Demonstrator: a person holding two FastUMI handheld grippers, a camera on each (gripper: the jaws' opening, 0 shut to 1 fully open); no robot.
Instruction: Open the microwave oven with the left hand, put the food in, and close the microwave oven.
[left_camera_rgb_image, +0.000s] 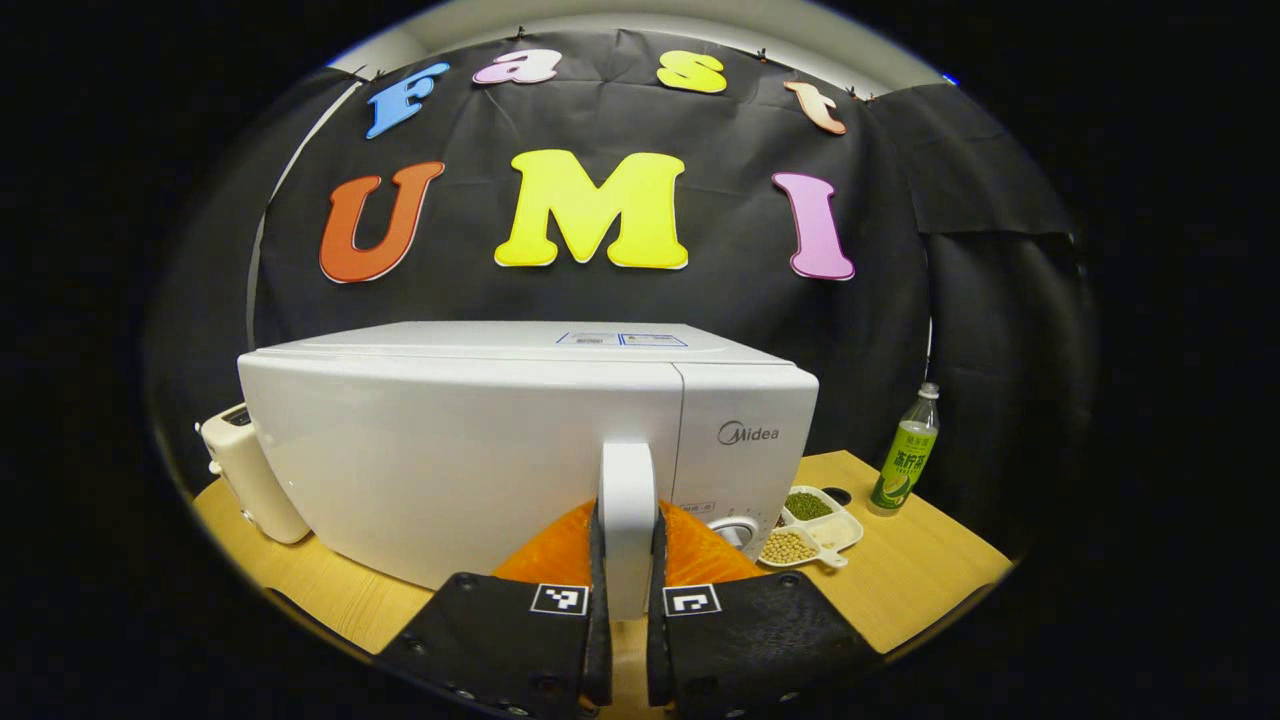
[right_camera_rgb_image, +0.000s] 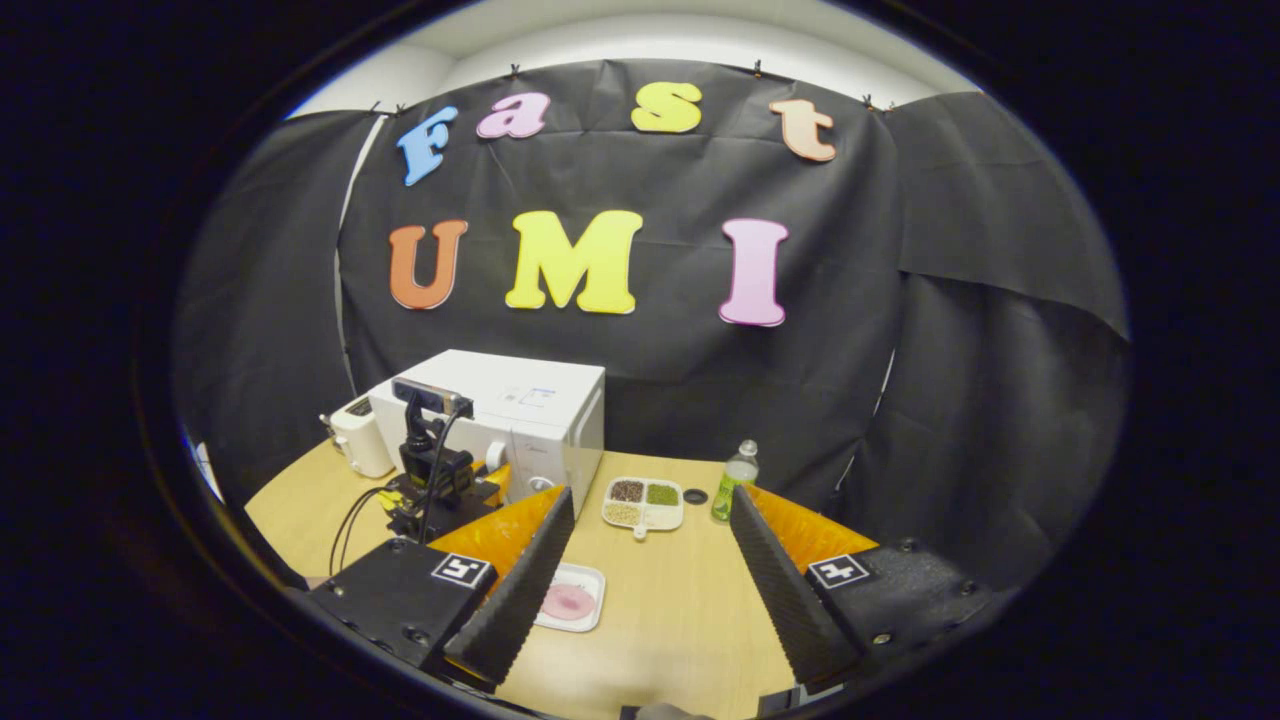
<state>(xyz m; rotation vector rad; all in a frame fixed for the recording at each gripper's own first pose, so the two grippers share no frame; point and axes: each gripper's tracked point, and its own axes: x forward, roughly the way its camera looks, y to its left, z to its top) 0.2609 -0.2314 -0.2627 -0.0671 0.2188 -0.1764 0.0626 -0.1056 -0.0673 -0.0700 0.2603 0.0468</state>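
On one table (right_camera_rgb_image: 690, 600): one microwave (right_camera_rgb_image: 520, 420), one bottle (right_camera_rgb_image: 735, 480), two tools.

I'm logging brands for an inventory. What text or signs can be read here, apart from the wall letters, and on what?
"Midea": microwave oven, front panel.
Sticker on the microwave's top: too small to read.
Green label on the bottle: characters too blurred to read.
Square black-and-white markers, no words: left gripper and right gripper.

I read "Midea" on the microwave (left_camera_rgb_image: 520, 440) control panel, right of centre in my left gripper view; its top sticker is too small to read.
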